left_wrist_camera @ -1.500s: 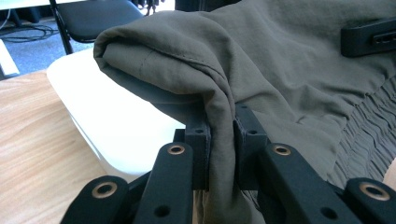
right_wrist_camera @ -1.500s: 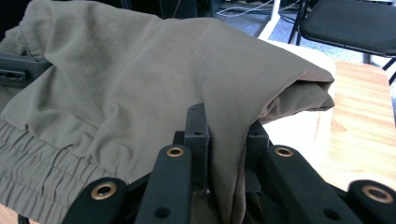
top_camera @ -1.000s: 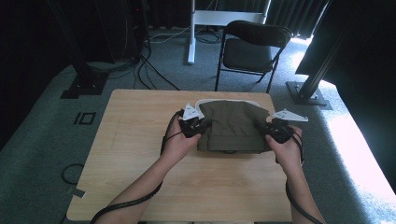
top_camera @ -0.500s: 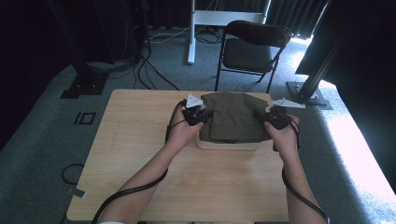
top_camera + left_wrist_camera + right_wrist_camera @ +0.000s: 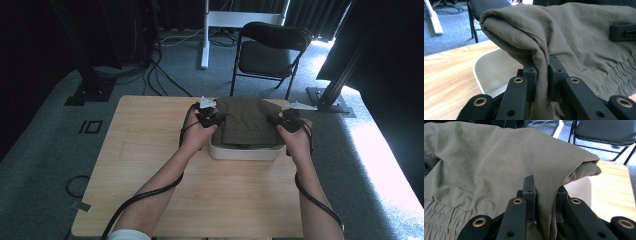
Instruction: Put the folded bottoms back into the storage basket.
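Each hand-held gripper is matte black: the left hand-held gripper (image 5: pixel 214 119) and the right hand-held gripper (image 5: pixel 285 122) carry pale grey three-cornered plates on top. Brass-ringed rivets and small screw holes stud the linkage arms. Black cables (image 5: pixel 145 195) trail along bare forearms; a white sleeve (image 5: pixel 122 235) edge shows at the left elbow.

Lab or studio: black curtains (image 5: pixel 320 15), floor cables (image 5: pixel 165 60), rig stands (image 5: pixel 87 85), folding chair (image 5: pixel 270 50).
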`<state>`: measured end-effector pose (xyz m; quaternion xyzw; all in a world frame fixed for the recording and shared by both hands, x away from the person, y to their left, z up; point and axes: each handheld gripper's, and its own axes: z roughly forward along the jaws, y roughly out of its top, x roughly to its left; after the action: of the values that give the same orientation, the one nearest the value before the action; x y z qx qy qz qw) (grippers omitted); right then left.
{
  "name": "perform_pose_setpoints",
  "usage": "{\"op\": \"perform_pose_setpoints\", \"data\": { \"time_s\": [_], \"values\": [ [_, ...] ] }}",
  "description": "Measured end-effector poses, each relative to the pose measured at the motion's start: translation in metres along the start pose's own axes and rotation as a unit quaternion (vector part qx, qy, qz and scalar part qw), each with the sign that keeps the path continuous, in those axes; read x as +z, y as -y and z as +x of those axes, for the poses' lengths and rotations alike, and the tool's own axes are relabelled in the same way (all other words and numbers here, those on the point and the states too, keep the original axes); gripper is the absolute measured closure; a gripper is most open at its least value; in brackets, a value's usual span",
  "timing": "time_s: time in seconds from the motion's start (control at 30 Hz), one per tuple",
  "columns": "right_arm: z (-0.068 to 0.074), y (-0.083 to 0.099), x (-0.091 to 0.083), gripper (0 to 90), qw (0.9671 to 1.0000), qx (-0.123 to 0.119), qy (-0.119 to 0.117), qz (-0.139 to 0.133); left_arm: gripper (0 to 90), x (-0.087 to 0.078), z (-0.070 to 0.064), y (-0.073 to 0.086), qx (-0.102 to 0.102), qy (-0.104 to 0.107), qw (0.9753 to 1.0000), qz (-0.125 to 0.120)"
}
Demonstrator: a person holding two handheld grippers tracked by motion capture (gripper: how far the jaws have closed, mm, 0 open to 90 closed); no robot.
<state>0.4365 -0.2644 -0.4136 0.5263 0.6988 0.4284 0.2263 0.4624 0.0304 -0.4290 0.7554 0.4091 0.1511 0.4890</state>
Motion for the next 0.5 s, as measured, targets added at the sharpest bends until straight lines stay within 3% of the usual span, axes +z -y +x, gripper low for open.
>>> {"op": "perform_pose_setpoints", "data": {
  "time_s": [0.3, 0.5],
  "values": [
    [-0.005, 0.006, 0.024, 78.2, 0.9997, 0.006, 0.010, 0.023, 80.8, 0.018, 0.006, 0.007, -0.008, -0.011, 0.9995, 0.028],
    [-0.010, 0.021, 0.044, 78.2, 0.9984, 0.025, 0.011, 0.050, 80.7, 0.034, 0.010, 0.017, -0.007, -0.025, 0.9978, 0.061]
  ]
}}
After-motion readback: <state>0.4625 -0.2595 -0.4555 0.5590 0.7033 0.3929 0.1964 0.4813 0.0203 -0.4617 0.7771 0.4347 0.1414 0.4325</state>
